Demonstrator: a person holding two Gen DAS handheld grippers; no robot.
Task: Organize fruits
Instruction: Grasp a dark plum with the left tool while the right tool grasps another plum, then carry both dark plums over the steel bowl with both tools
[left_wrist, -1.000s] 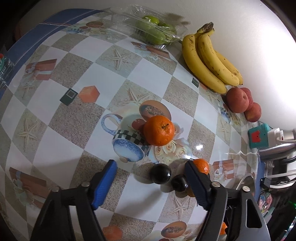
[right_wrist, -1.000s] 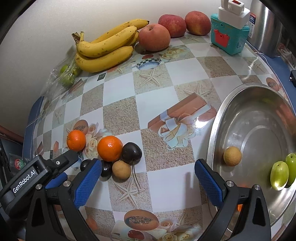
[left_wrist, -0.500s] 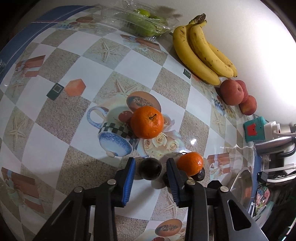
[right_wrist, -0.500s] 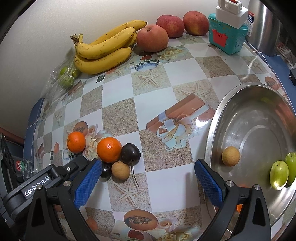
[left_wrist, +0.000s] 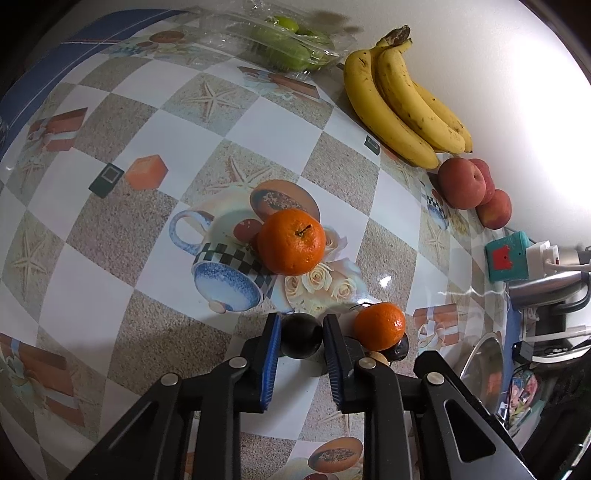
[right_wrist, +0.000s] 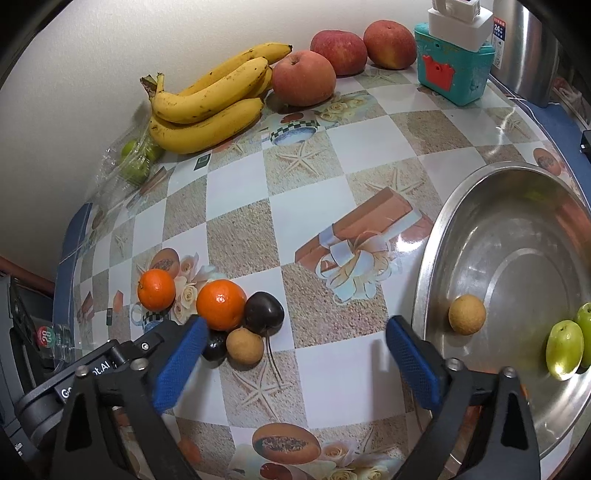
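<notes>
My left gripper (left_wrist: 302, 322) is shut on a small dark round fruit (left_wrist: 301, 341) that rests on the patterned tablecloth. Just right of it lie an orange (left_wrist: 380, 325) and, half hidden, another dark fruit (left_wrist: 400, 349). A bigger orange (left_wrist: 291, 242) sits further off. In the right wrist view the cluster shows two oranges (right_wrist: 221, 303), a dark plum (right_wrist: 264, 308) and a brown longan (right_wrist: 244, 346). My right gripper (right_wrist: 295, 332) hangs over bare cloth, its jaws closing with no fruit between them. The steel bowl (right_wrist: 424, 280) holds a longan (right_wrist: 467, 314) and two green fruits (right_wrist: 564, 349).
Against the wall lie bananas (right_wrist: 207, 107), three peaches (right_wrist: 303, 77) and a clear bag of green fruits (left_wrist: 284, 48). A teal box (right_wrist: 452, 70) with a white plug stands at the back right beside a metal pot (right_wrist: 524, 48).
My left gripper's jaws have come together onto the small dark fruit. The right gripper's jaws have narrowed slightly; both hands stayed where they were.
</notes>
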